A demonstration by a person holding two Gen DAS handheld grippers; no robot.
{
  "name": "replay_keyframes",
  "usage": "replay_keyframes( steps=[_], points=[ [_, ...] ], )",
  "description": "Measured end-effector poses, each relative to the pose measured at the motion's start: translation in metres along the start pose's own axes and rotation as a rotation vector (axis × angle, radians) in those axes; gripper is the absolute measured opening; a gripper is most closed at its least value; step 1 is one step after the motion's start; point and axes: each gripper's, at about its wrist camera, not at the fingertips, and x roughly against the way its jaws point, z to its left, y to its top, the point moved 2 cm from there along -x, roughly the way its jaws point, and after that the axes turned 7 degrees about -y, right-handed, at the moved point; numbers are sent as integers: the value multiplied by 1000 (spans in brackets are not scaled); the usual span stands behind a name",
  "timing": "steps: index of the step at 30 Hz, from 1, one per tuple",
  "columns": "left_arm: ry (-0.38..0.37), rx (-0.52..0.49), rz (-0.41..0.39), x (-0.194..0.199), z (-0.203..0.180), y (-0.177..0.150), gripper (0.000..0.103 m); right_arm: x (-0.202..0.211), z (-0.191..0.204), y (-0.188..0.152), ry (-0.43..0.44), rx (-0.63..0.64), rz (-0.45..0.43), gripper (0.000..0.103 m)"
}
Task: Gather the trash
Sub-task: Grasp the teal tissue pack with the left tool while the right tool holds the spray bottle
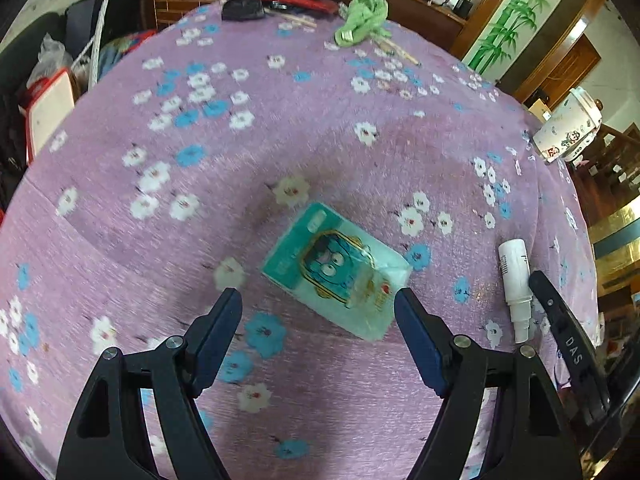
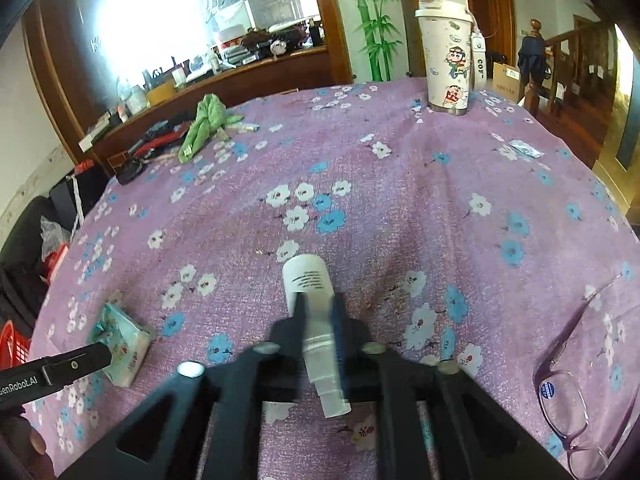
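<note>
Blown-out window glare (image 2: 152, 28), motion blur, fisheye-bent edges.

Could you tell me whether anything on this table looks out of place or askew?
The white spray bottle lies on its side on the tablecloth, between the right gripper's fingers. The green cloth sits crumpled at the far edge. Nothing looks spilled.

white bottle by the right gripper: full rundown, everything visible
The white bottle is a small opaque cylinder, plastic by its look, with dark printed lines on its side, a ribbed collar and a narrow clear nozzle end. It lies on the purple floral tablecloth, nozzle toward the camera. The right gripper closes on its body.
</note>
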Motion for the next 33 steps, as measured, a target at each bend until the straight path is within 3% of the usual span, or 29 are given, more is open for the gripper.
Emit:
replay_keyframes(
  steps=[10,17,22,30,32,33],
  points=[
    [28,29,-20,-19,-5,10,77,-7,0,-1,-38,17,-5,29],
    [64,20,-49,-31,-14,21,79,-7,-6,0,-19,-30,11,28],
    [110,-128,-68,-40,-30,18,82,-6,-7,-1,-18,-31,12,28],
    [95,-314,-67,-40,-43,-5,84,-4,-3,-2,-23,-28,11,28],
    [85,-342,-95,-39,-45,-7,72,-4,-4,-2,-23,-28,11,28],
    [80,-347,-112,-37,-44,-6,55,-3,-3,-2,-22,-28,9,28]
  ],
)
